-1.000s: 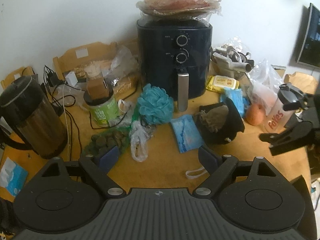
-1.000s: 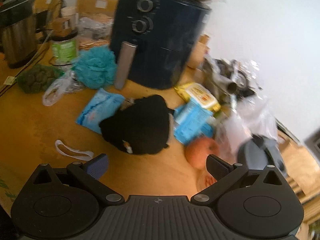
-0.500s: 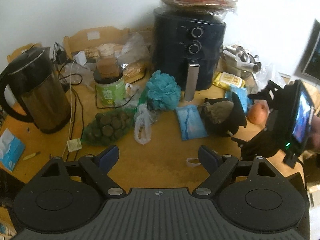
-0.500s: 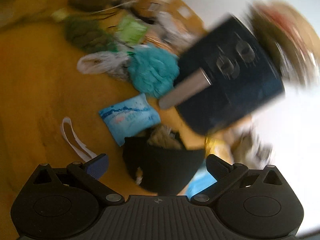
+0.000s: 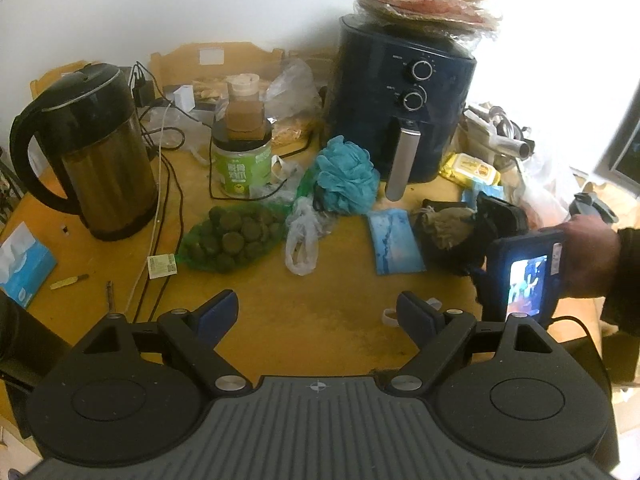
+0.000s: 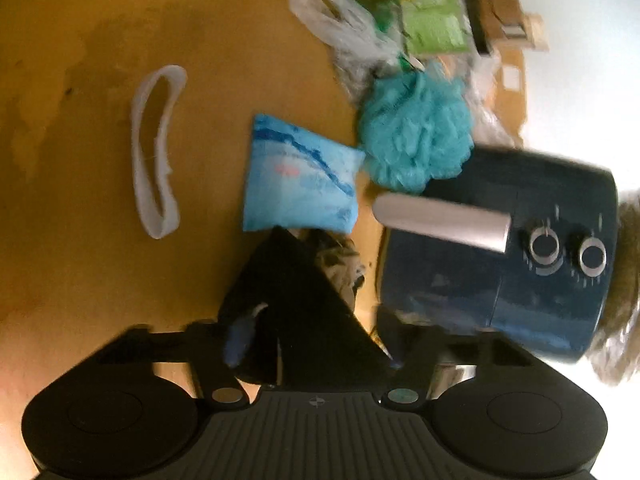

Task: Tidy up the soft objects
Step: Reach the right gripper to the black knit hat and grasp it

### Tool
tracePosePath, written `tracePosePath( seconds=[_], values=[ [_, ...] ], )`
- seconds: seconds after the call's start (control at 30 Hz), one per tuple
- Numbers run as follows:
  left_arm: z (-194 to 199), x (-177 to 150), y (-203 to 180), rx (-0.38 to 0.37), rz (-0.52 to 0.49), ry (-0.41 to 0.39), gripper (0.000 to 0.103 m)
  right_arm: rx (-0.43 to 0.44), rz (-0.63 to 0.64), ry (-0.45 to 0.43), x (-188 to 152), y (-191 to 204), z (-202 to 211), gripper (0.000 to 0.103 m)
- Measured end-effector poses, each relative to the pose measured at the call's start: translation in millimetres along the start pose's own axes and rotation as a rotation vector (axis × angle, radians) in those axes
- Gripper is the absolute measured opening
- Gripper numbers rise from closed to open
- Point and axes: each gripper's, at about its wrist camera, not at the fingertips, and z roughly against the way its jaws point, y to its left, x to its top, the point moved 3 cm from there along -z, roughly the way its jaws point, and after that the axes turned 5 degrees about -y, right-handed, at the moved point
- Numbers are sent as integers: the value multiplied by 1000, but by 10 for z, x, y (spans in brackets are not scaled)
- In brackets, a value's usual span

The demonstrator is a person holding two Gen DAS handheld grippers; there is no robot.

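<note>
We are closing our right gripper (image 6: 316, 344) on the black hat (image 6: 296, 304) near the table's (image 5: 304, 320) right edge; our left gripper (image 5: 318, 312) hangs wide, empty. Next: a firm pinch, then lift.

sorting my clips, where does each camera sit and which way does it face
Left wrist: on the left gripper, open, facing the air fryer and kettle; a hand shows.
Right wrist: on the right gripper, rolled sideways, fingers closing around the black hat.
Both show the fryer, blue sponge and blue packet.
</note>
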Motion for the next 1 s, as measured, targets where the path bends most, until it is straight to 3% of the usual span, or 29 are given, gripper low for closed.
tracePosePath(
  seconds=[0.27,0.5,0.73,1.0],
  values=[
    [-5,-13,-3,-19,1,-6,87,-15,-271,34,-208,-316,125,34],
    [-24,30,-91,-17,-48,-18,87,-93,-487,-12,-479,-567,412,23],
    [-71,93,-126,-60,-71,-14,87,-74,-754,-55,-763,-764,719,22],
    [-135,117,-207,-105,-98,2,87,33,-1138,-149,-1158,-964,1031,22]
  ],
)
